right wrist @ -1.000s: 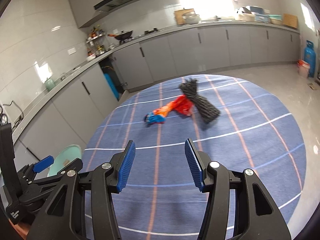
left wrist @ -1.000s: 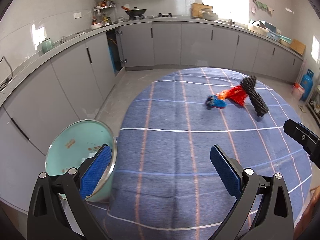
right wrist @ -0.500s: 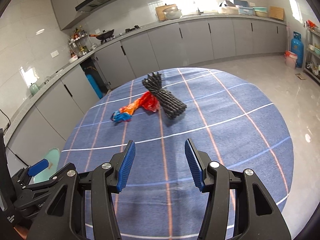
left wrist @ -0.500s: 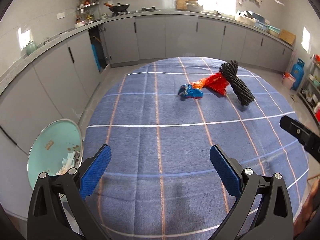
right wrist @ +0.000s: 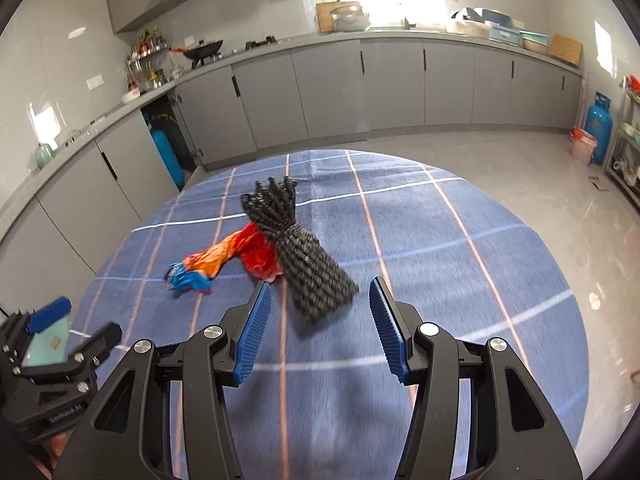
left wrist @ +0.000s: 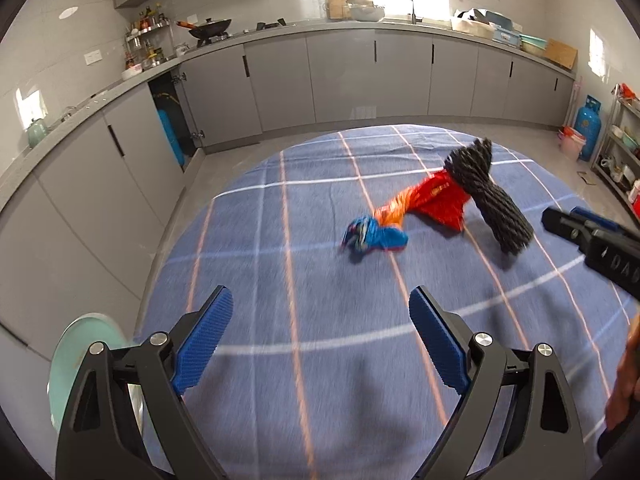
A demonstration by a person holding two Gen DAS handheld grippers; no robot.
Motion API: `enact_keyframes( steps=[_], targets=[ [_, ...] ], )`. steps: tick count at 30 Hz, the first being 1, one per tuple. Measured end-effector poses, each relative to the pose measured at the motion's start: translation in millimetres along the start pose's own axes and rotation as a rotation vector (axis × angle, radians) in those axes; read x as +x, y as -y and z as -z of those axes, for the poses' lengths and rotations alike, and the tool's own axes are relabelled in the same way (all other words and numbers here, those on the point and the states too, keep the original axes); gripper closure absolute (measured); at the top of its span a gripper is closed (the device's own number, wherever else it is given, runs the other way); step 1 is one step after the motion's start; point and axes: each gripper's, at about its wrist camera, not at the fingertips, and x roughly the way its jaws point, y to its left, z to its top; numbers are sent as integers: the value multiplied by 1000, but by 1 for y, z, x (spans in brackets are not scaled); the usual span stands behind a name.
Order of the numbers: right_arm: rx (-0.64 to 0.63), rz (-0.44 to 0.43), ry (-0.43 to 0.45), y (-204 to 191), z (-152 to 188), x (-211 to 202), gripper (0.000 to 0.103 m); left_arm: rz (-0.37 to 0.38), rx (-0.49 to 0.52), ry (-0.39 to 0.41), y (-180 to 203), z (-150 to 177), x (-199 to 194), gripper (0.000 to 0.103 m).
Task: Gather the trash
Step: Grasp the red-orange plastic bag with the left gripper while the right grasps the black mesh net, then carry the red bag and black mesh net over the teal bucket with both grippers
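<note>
On the round table's blue checked cloth lie a blue crumpled wrapper, a twisted red and orange wrapper and a black foam net sleeve. My left gripper hovers short of the blue wrapper, its jaws wide and closing with nothing between them. In the right wrist view the black net sleeve lies just ahead of my right gripper, whose jaws stand half apart and empty. The red wrapper and blue wrapper lie to its left.
A pale green bin stands beside the table at the lower left. Grey kitchen cabinets run along the walls. A blue gas cylinder stands on the floor at the right. The right gripper's body shows at the left view's right edge.
Both grippers have advanced over the table toward the trash, which now looks larger and nearer. The green bin has slid toward the lower left edge. The left jaws have narrowed slightly.
</note>
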Motion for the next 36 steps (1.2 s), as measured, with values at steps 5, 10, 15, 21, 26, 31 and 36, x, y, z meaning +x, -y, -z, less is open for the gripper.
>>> enact_keyframes(
  steps=[5,10,15,21,26,31,36],
  targets=[
    [-38,-20,-67,1,-13,44,51,40,17,1,10,-29,33,15],
    [-65,-25,-119,2,-13,72,74,75,39,7,21,-45,63,15],
    [-2,-69,-103,14,-11,65,85,126,12,-26,28,-55,87,16],
    [90,-42,-20,30,-8,45,86,137,61,-76,51,-54,107,42],
    [137,-51,-30,40,-6,48,86,153,58,-113,59,-50,117,67],
    [136,-35,-20,41,-5,46,86,162,16,-106,53,-48,111,86],
    [137,-32,-15,39,-2,38,86,138,-2,-87,34,-41,82,87]
  ],
)
